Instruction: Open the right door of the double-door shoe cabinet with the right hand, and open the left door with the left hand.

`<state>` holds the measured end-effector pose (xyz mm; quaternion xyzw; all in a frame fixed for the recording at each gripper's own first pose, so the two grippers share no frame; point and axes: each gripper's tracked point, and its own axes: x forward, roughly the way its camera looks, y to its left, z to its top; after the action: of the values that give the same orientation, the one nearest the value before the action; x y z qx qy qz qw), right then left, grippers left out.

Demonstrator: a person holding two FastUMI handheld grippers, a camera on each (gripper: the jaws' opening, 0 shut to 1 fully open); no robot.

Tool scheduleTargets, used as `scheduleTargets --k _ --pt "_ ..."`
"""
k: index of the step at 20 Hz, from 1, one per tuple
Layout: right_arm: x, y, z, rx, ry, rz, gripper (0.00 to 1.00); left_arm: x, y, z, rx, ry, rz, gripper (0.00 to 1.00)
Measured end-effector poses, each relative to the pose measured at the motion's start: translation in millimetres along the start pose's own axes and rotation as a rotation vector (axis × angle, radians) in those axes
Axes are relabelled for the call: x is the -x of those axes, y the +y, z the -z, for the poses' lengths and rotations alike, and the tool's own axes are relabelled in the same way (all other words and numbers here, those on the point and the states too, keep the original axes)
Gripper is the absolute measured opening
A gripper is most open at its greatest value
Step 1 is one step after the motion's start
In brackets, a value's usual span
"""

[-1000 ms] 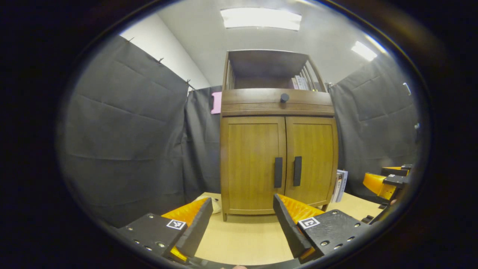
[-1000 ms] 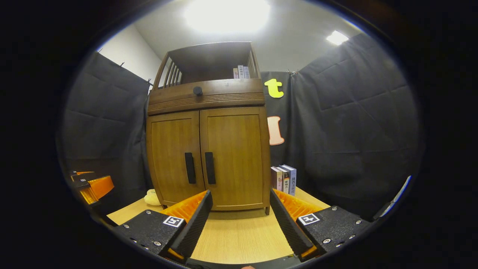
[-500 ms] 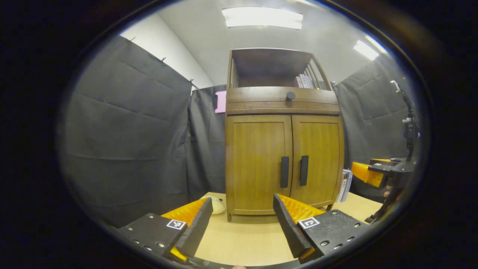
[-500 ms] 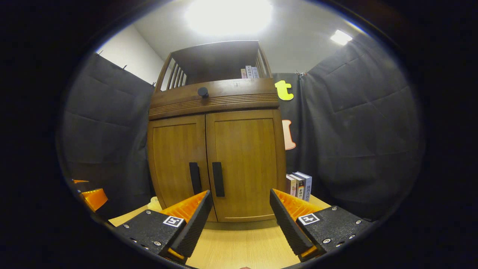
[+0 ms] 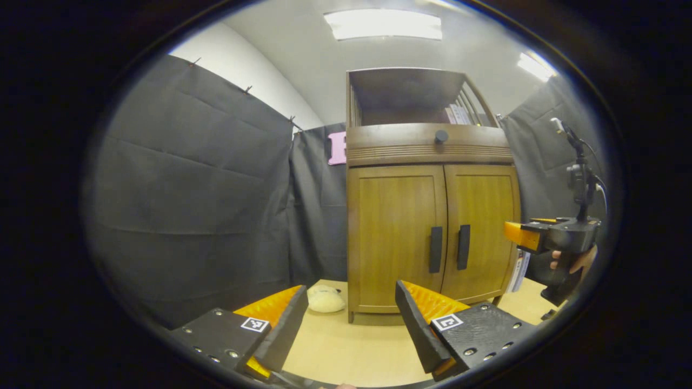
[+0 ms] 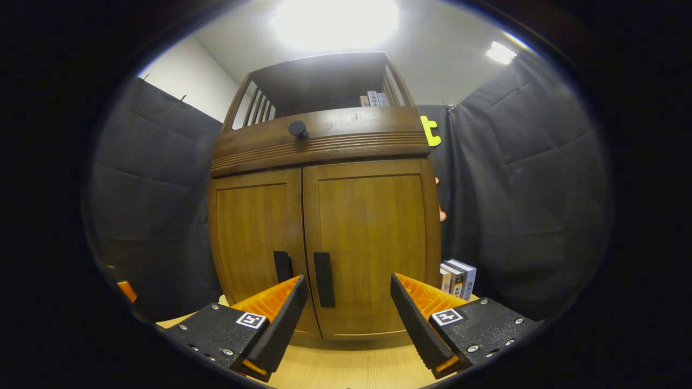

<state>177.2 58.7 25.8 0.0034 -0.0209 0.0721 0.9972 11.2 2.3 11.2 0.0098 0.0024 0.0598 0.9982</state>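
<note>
The wooden shoe cabinet point(image 5: 432, 189) stands on a light table, both doors shut. In the left gripper view its left door point(image 5: 394, 237) carries a dark vertical handle point(image 5: 436, 249), and the right door point(image 5: 481, 227) has its own handle point(image 5: 463, 247). My left gripper point(image 5: 351, 319) is open and well short of the cabinet. The right gripper point(image 5: 532, 235), held by a hand, hovers near the cabinet's right edge. In the right gripper view the cabinet point(image 6: 324, 216) looms close; my right gripper point(image 6: 348, 310) is open, with the right door's handle point(image 6: 324, 279) just ahead between its fingers, untouched.
A pale soft object point(image 5: 326, 300) lies on the table point(image 5: 346, 351) left of the cabinet's foot. Books point(image 6: 457, 279) stand upright beside the cabinet's right side. Black cloth walls close in on both sides. A round knob point(image 6: 297, 128) sits on the drawer above the doors.
My right gripper has moved closer to the cabinet, which now looks larger and nearer. The left gripper view has swung left, so the cabinet sits further right. Both doors remain shut.
</note>
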Motion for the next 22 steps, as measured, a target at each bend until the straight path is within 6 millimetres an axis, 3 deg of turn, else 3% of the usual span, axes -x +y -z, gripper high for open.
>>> scheduleTargets --k 2,3,7,8,11,21,22 --pt "-12.7 3.4 5.6 -0.001 0.005 -0.010 0.95 0.8 1.0 1.4 -0.004 0.003 -0.017 0.99" --pt "-19.5 5.0 7.4 -0.002 0.007 -0.014 0.95 -0.8 0.7 1.1 -0.007 0.002 -0.028 0.93" --pt "-43.8 14.1 17.9 -0.009 0.024 -0.039 0.95 -5.0 -2.4 -1.2 -0.020 -0.004 -0.068 0.93" --pt "-50.4 16.3 20.7 -0.008 0.030 -0.044 0.91 -5.7 -2.3 -1.2 -0.023 -0.002 -0.076 0.93" --pt "-69.0 20.5 30.2 -0.009 0.045 -0.059 0.95 -7.1 -3.7 -4.6 -0.029 0.001 -0.104 0.93" --pt "-131.5 30.6 59.1 -0.011 0.096 -0.071 0.93 -19.4 0.6 4.8 -0.046 0.025 -0.172 0.93" --pt "-137.9 32.6 61.4 -0.011 0.102 -0.072 0.91 -20.6 1.0 4.6 -0.046 0.028 -0.177 0.99"
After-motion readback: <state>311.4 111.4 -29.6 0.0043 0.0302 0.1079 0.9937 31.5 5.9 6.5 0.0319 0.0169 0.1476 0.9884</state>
